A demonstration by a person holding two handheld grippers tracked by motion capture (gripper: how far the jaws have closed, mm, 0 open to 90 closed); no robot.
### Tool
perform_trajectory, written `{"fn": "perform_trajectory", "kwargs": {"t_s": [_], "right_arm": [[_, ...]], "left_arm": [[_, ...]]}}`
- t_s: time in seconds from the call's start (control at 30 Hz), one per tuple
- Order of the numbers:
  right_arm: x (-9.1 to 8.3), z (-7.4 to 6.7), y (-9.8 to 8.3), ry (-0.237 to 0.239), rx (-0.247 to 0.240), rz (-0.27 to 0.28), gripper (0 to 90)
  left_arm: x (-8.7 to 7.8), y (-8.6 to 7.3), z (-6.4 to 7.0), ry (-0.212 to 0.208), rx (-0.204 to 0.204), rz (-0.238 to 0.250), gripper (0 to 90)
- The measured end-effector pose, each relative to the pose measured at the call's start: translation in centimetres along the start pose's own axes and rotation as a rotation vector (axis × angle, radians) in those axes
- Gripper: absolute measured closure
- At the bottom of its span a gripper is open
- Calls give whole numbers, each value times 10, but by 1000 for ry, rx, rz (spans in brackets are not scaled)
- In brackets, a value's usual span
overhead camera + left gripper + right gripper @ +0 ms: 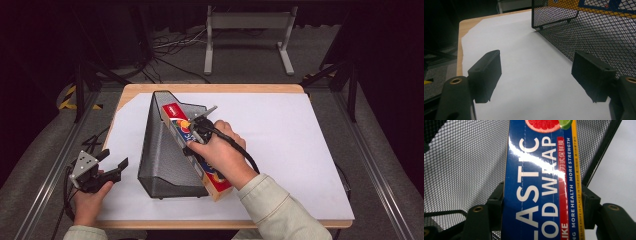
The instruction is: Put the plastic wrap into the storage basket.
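A long blue plastic food wrap box (192, 150) lies slanted along the open side of a black wire-mesh file holder (167, 147) in the middle of the table. My right gripper (196, 131) is shut on the box near its middle; in the right gripper view both jaws press the sides of the box (541, 180), with mesh (466, 162) behind it. At the table's front left corner, my left gripper (114, 166) is open and holds nothing. Its view shows white paper between the spread jaws (536, 77) and the mesh holder (596, 35) at upper right.
A white paper sheet (300, 145) covers most of the wooden table (210, 88). A metal stand (247, 35) and cables lie on the floor beyond the far edge. Metal rails run along both sides of the table.
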State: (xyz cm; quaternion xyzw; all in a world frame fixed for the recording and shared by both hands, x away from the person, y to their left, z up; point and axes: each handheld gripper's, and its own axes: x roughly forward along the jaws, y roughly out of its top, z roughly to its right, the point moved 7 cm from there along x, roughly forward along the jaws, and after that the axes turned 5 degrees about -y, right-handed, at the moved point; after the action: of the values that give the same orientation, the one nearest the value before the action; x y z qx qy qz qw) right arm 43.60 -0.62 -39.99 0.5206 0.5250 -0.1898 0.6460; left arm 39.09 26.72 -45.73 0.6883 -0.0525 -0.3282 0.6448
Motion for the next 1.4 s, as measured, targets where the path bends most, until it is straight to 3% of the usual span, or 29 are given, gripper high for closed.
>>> {"fn": "perform_trajectory", "kwargs": {"t_s": [0.4,0.83,0.93,1.0,1.17,1.4], "right_arm": [[13,-2,3,-44,-12,-54,396],[18,-2,4,-46,-25,-90,388],[12,-6,11,2,0,-37,310],[5,-8,16,-2,-11,39,279],[3,-7,15,-14,-37,54,264],[-5,-5,16,15,-55,122,241]], "left_arm": [[1,0,0,-3,0,1,245],[1,0,0,-4,-4,2,245],[1,0,0,-5,-3,-1,245],[1,0,0,-5,-6,2,245],[1,0,1,-8,-3,1,245],[2,-1,0,-6,-6,-3,245]]}}
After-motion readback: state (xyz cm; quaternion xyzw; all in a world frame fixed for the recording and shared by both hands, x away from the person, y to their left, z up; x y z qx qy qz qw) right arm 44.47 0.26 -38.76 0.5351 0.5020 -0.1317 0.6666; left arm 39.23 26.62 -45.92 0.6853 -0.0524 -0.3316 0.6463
